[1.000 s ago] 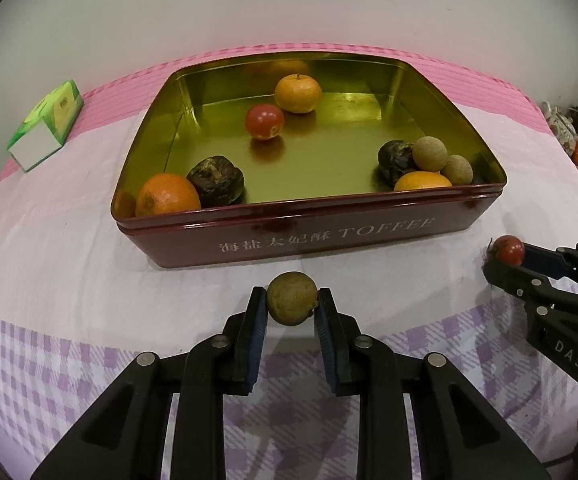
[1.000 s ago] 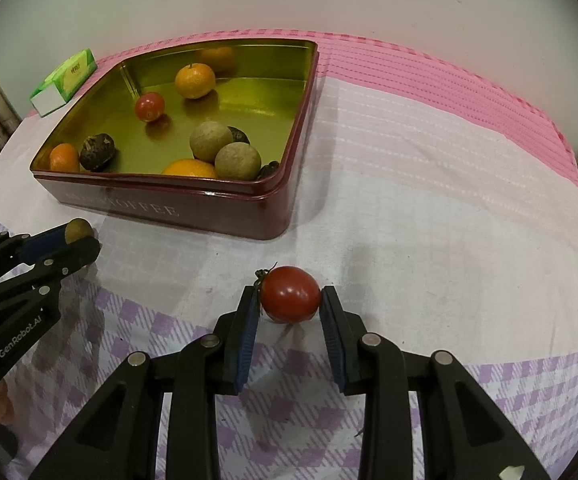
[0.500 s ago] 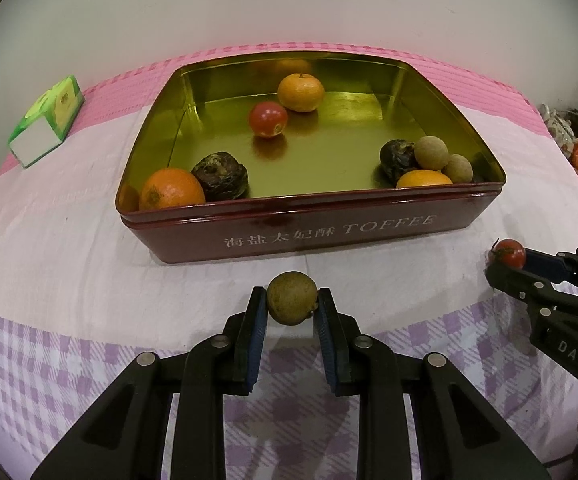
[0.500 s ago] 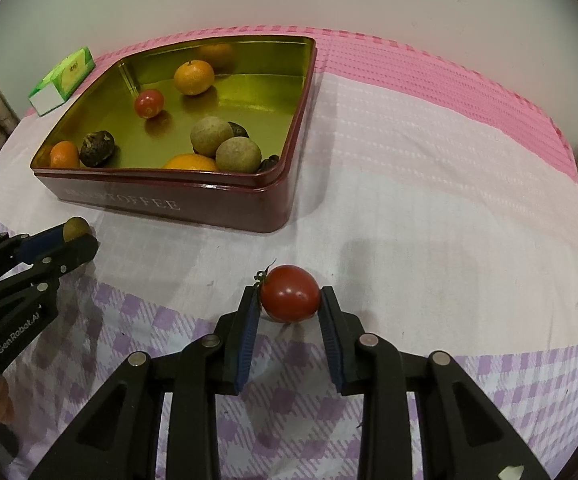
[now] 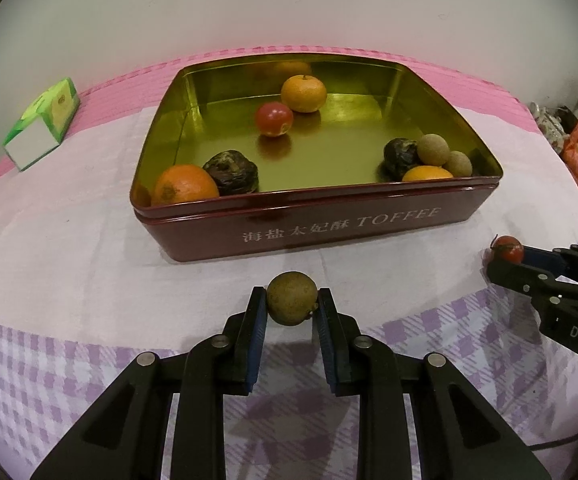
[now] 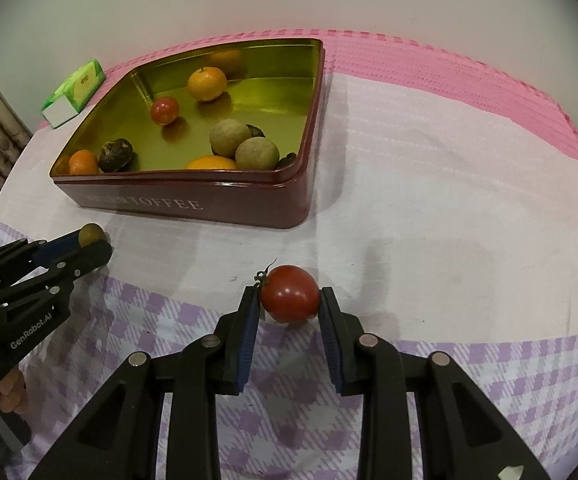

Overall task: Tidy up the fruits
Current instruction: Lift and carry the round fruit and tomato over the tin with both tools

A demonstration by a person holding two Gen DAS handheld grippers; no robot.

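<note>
My left gripper (image 5: 292, 299) clamps a brown longan (image 5: 291, 298). My right gripper (image 6: 290, 295) grips a cherry tomato (image 6: 290, 293), both near the tabletop's front edge before the tin (image 5: 329, 228).

Left hand-held gripper (image 5: 292, 307): I point it steeply down and forward; both black fingers run out from the bottom of its own view, blue pads facing each other.
Left grip: my pads press on either side of a round brown-green fruit (image 5: 292, 298), pinched at the very tips.
Left hand: a few of my fingers (image 6: 7, 394) show under the body at the lower left of the right wrist view.
Right hand-held gripper (image 6: 290, 307): I hold it tilted steeply down, fingers symmetric.
Right grip: my pads clamp a red tomato (image 6: 290, 293) at the tips, its stem to the left pad.
Spacing: my two tools sit side by side, well apart.
</note>
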